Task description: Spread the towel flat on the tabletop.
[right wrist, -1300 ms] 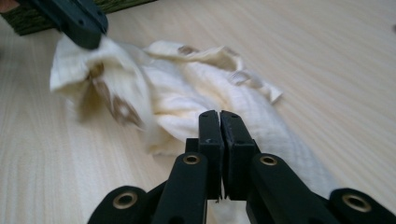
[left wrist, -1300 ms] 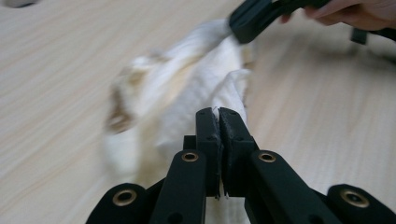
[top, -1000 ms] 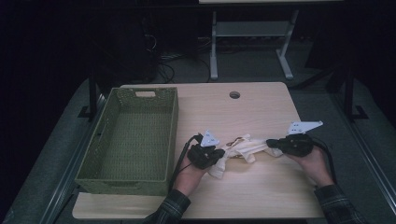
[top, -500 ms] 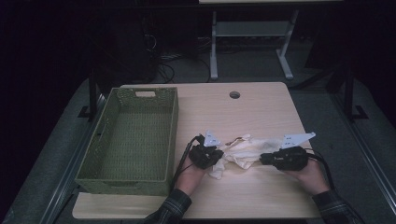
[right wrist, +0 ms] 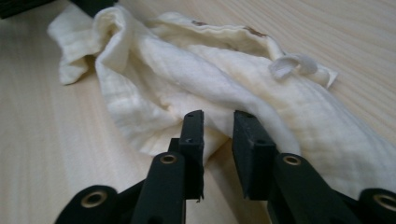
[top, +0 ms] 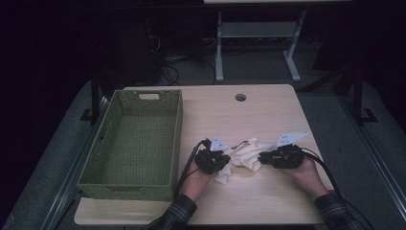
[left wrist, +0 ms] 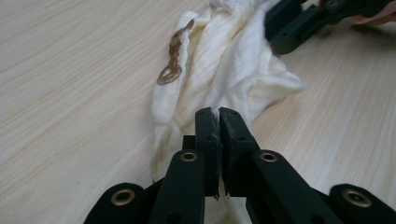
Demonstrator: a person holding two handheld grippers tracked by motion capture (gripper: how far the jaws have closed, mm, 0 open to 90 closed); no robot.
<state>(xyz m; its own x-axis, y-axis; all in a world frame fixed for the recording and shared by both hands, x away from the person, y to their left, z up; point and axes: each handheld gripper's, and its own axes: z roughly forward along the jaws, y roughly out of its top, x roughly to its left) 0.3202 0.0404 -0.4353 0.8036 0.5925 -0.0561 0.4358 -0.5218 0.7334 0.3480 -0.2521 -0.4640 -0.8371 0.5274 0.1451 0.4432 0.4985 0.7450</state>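
Note:
A cream cloth [top: 245,153] with a brown mark on its hem lies crumpled on the wooden table [top: 249,115] between my two grippers. My left gripper [top: 223,162] is shut on the cloth's [left wrist: 224,60] near end, with fabric pinched at the tips of its jaws [left wrist: 218,112]. My right gripper [top: 261,158] sits at the cloth's other end. Its jaws [right wrist: 218,119] have just been opening and now stand apart. The cloth [right wrist: 224,70] lies just ahead of and under the tips, and the pads do not press on it. A small fabric loop [right wrist: 292,65] sticks up from the hem.
A green woven basket [top: 175,143] stands empty at the table's left, close to my left hand. A round cable hole [top: 240,97] is at the far middle of the table. Cables trail from both grippers toward the front edge.
My right gripper has come left and toward the front edge, closer to the left one. The cloth, stretched between them before, now lies slack and bunched. The left gripper stayed put.

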